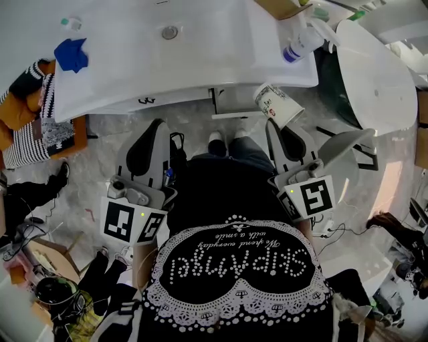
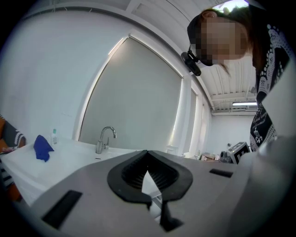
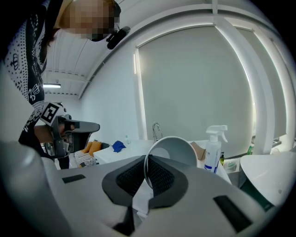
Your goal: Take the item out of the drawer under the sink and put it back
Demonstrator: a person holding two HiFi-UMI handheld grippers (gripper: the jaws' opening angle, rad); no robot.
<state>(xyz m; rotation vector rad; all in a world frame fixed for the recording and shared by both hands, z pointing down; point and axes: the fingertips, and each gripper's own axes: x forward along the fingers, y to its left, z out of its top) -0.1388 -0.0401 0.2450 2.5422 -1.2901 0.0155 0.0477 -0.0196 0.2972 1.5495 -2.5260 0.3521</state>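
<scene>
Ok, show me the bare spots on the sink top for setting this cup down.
Bare: the sink top between drain and spray bottle, and its front strip right of the blue cloth. Crowded: the right end by the spray bottle and cardboard box.

Off-task: crumpled blue cloth (image 1: 70,55) and small green-capped bottle (image 1: 69,23) on white desk's (image 1: 221,47) left end, curved chrome tap (image 2: 104,139) mid-desk, white trigger spray bottle (image 1: 299,45) at right end.

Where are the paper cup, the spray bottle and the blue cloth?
paper cup (image 1: 276,104): head view, its printed side wall.
spray bottle (image 3: 212,156): right gripper view, its white body.
blue cloth (image 1: 71,55): head view, its middle.
</scene>
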